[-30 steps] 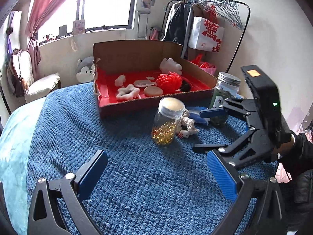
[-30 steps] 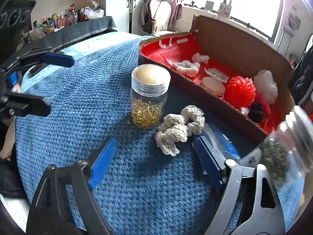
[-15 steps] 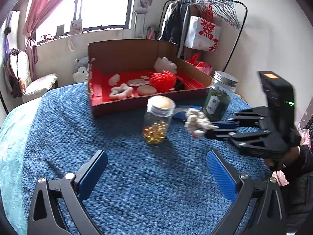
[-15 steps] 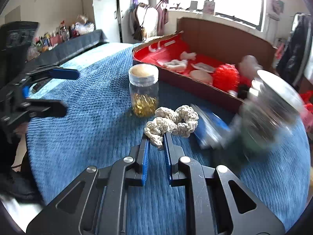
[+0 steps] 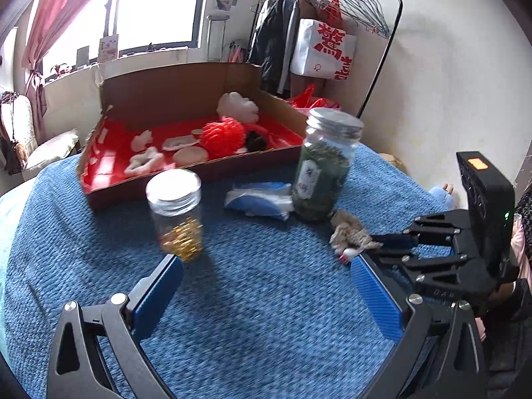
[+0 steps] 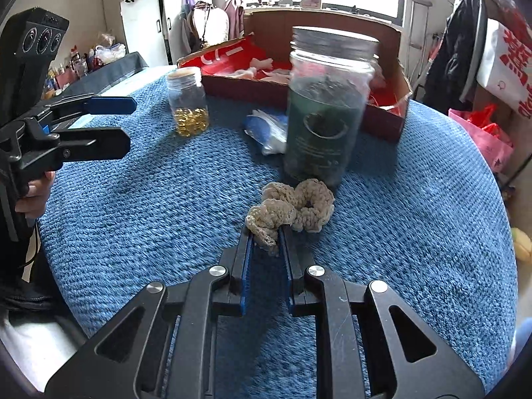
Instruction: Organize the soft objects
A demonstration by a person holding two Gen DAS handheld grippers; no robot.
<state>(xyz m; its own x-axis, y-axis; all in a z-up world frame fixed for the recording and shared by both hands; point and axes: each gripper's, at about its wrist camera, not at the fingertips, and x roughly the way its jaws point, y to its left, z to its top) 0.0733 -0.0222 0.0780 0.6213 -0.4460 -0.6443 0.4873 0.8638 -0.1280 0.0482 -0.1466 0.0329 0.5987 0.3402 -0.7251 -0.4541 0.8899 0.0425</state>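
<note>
My right gripper (image 6: 266, 232) is shut on one end of a cream crocheted scrunchie (image 6: 292, 211); the rest of it hangs out past the fingertips, in front of the dark jar. In the left wrist view the same scrunchie (image 5: 349, 232) sits at the tip of the right gripper (image 5: 375, 244), at the right. My left gripper (image 5: 266, 276) is open over the blue knitted cover (image 5: 259, 299), with nothing between its fingers. The left gripper (image 6: 123, 123) also shows at the left edge of the right wrist view. A cardboard box with a red lining (image 5: 109, 166) holds a red spiky ball (image 5: 222, 136) and several pale soft pieces.
A small jar with golden beads (image 5: 176, 212) stands left of centre. A taller jar of dark green contents (image 5: 324, 166) stands close behind the scrunchie. A blue and white packet (image 5: 259, 198) lies between them. A clothes rack (image 5: 332, 33) and wall are behind.
The right gripper shut on the scrunchie, lifted it away from the small jar and carried it rightward to in front of the dark jar. The left gripper shifted sideways, staying open.
</note>
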